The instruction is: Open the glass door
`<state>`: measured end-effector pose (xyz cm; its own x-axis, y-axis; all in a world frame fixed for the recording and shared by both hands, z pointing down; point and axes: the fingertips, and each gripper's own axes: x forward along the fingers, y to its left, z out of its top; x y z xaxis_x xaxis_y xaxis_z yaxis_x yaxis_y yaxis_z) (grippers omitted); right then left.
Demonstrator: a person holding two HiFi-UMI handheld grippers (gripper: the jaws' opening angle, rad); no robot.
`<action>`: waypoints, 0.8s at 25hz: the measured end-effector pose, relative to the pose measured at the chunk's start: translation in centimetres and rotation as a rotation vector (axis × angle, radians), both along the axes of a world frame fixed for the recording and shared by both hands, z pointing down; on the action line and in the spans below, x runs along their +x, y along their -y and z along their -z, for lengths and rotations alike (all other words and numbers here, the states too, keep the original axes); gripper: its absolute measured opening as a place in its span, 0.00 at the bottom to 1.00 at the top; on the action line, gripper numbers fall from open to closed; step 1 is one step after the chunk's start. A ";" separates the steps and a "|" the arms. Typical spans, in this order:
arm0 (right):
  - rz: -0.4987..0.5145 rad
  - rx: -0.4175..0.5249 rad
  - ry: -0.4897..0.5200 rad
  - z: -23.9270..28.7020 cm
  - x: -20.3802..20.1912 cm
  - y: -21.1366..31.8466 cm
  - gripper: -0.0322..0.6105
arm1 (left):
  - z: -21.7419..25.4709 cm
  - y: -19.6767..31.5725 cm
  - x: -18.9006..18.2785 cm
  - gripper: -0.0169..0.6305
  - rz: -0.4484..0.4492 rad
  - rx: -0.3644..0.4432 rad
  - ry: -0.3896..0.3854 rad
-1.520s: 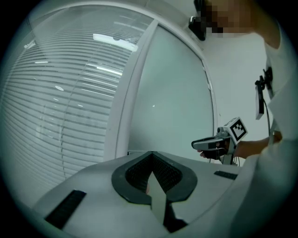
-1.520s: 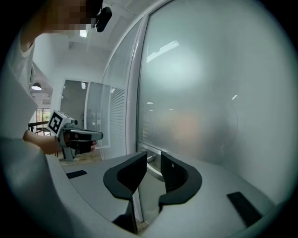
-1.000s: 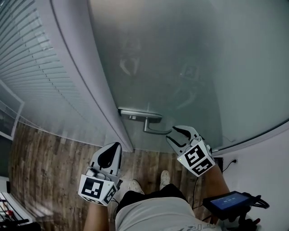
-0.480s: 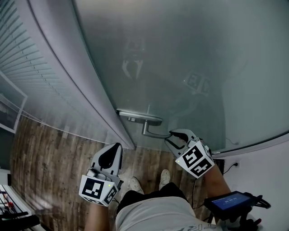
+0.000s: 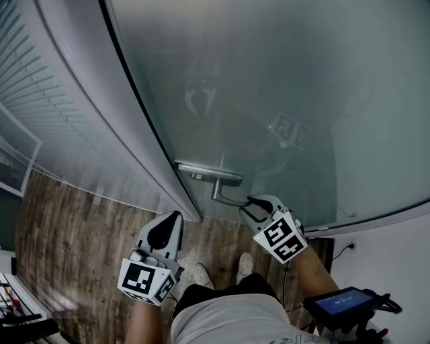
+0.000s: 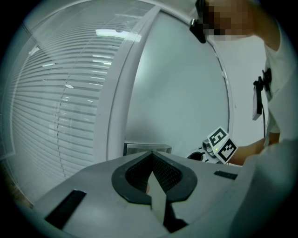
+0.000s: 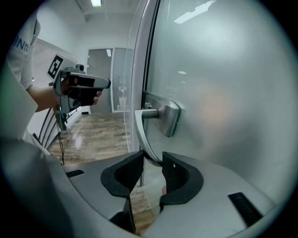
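Now the right gripper (image 5: 250, 203) has the door handle (image 5: 227, 197) between its 2 pads, touching both, its jaws opening slightly. That handle sits low on the frosted glass door (image 5: 269, 87). Nearby, the left gripper (image 5: 171, 220) hangs closed and empty.

I read this as an office: frosted glass door (image 5: 269, 80), slatted blinds (image 5: 40, 94) in the panel beside it, wood-plank floor (image 5: 67, 228), white wall (image 5: 396, 248), ceiling light (image 7: 96, 3).
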<state>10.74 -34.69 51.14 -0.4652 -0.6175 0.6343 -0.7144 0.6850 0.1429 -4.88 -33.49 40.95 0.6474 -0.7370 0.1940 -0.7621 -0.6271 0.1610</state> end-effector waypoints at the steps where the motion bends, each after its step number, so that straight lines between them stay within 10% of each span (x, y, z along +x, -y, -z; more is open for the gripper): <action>1: -0.006 -0.004 0.011 -0.2 -0.1 0.1 0.24 | 0.1 0.0 0.1 0.03 0.000 0.002 0.000; 20: -0.095 0.021 0.035 0.6 2.2 3.2 0.25 | 0.7 -0.9 0.9 0.03 0.010 0.011 -0.005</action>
<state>12.95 -37.92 50.56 -0.4250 -0.6729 0.6054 -0.7809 0.6108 0.1306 -3.97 -32.57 40.20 0.6408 -0.7457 0.1824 -0.7677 -0.6210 0.1581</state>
